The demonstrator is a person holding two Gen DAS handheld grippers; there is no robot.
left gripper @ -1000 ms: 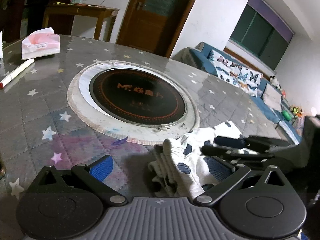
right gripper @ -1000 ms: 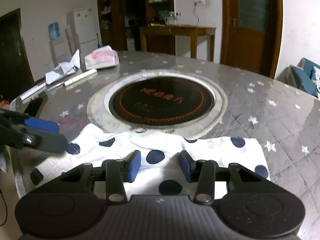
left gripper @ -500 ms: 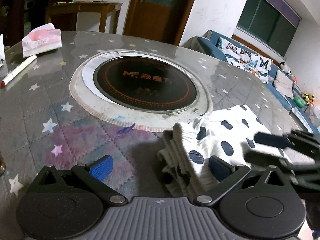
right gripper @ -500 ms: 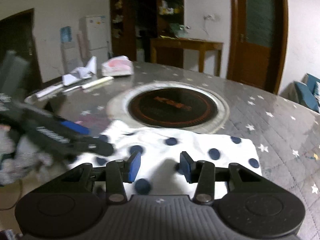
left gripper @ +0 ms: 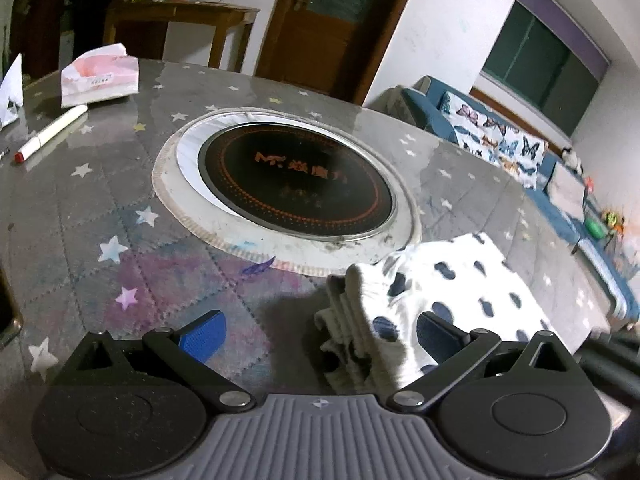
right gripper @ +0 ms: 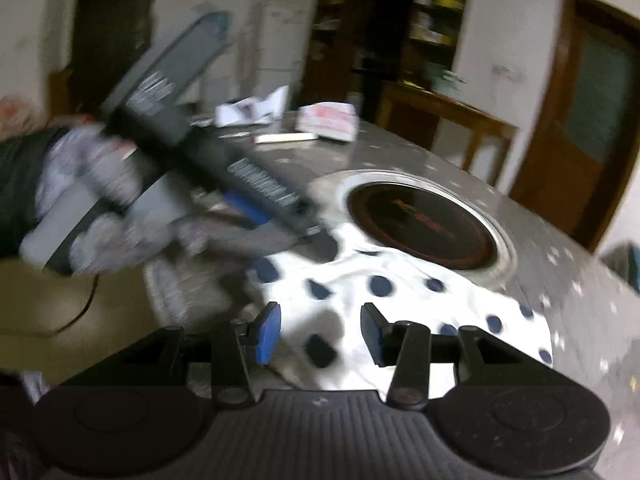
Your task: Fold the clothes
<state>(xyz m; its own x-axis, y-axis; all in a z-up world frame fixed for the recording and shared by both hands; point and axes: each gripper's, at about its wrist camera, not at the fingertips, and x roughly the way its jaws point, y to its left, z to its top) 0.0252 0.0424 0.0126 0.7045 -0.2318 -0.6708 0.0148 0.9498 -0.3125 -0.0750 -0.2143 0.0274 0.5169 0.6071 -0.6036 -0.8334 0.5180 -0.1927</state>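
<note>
Lying flat, spotted garment on table

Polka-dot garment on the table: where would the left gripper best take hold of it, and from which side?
Grip the bunched ribbed edge of the polka-dot garment, coming in low from the near table edge. That thick pile of folds already sits between the open left gripper fingers, while the rest lies flat on the table, offering little to pinch.
</note>
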